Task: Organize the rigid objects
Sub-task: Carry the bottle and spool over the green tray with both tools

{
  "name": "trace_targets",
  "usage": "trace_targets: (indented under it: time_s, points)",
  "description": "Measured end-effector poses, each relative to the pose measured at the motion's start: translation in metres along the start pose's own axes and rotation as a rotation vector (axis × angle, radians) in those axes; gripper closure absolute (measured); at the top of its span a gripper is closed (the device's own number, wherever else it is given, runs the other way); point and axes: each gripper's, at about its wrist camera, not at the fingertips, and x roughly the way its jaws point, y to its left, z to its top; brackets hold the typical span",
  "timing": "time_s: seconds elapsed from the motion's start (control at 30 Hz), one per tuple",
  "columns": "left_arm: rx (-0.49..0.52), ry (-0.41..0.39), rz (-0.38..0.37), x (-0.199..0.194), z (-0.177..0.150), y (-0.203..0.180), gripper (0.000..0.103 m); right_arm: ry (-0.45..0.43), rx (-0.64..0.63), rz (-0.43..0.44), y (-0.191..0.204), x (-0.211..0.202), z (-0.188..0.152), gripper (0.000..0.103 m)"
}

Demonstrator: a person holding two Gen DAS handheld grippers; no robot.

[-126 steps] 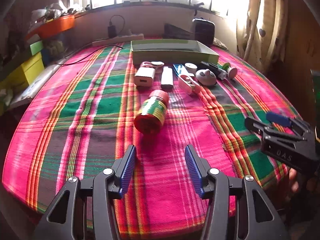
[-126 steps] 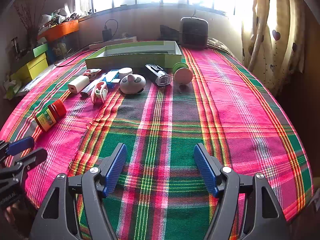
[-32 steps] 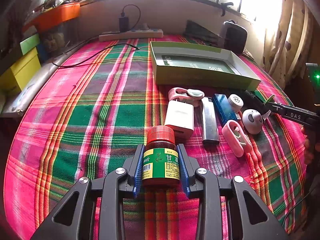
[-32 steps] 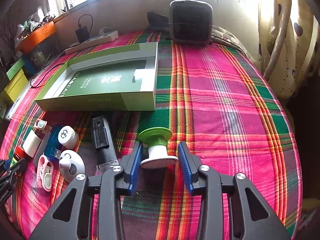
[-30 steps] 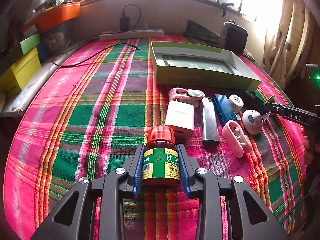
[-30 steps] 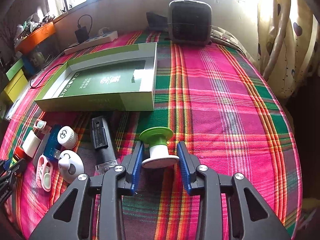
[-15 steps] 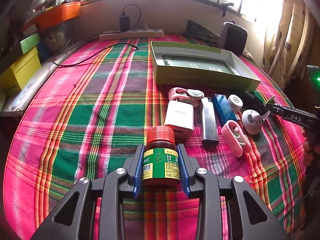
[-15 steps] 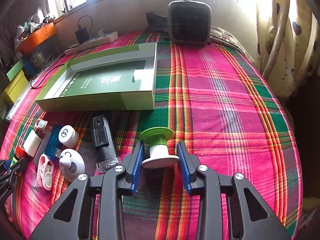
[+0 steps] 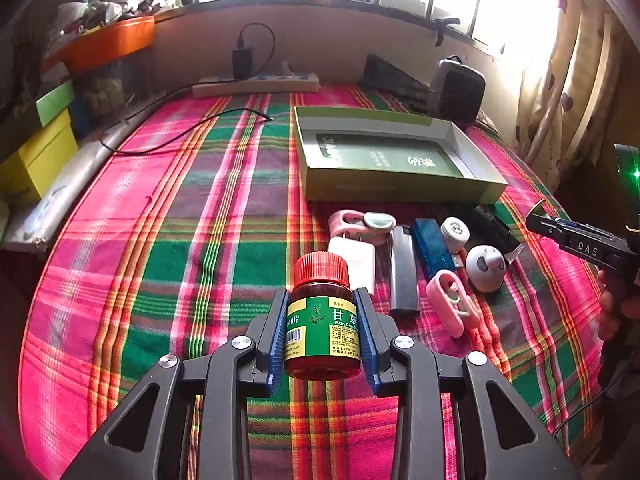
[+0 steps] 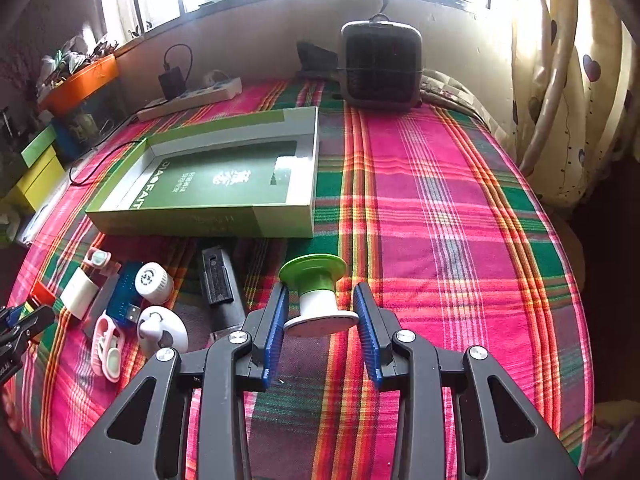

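In the left wrist view, a brown medicine bottle with a red cap and green label is clamped between the blue pads of the left gripper at lower centre of the frame, above the pink and green plaid cloth. An open green box is seen in the upper right of centre. Below it, a row of small things is laid out on the cloth: a white charger, a dark flat bar, a blue USB stick, a pink clip and a round white piece. Part of the right gripper is seen at the right edge.

In the right wrist view, a spool with a green top and a white base is gripped by its white flange between the pads of the right gripper, at lower centre. The green box is found in the middle left, a black block just below it, and a dark heater at upper centre.
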Motion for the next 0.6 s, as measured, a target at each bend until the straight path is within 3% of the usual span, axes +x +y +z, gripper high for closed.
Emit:
trace_targets:
  time_s: [0.13,0.6]
  points:
    - [0.002,0.004,-0.037,-0.002,0.012,-0.001,0.072,-0.028,0.001,0.008,0.001,-0.009,0.009,0.068]
    - [0.056,-0.03,-0.059,0.011,0.069,-0.011,0.072,-0.059,-0.048,0.043,0.018,-0.009,0.05,0.068]
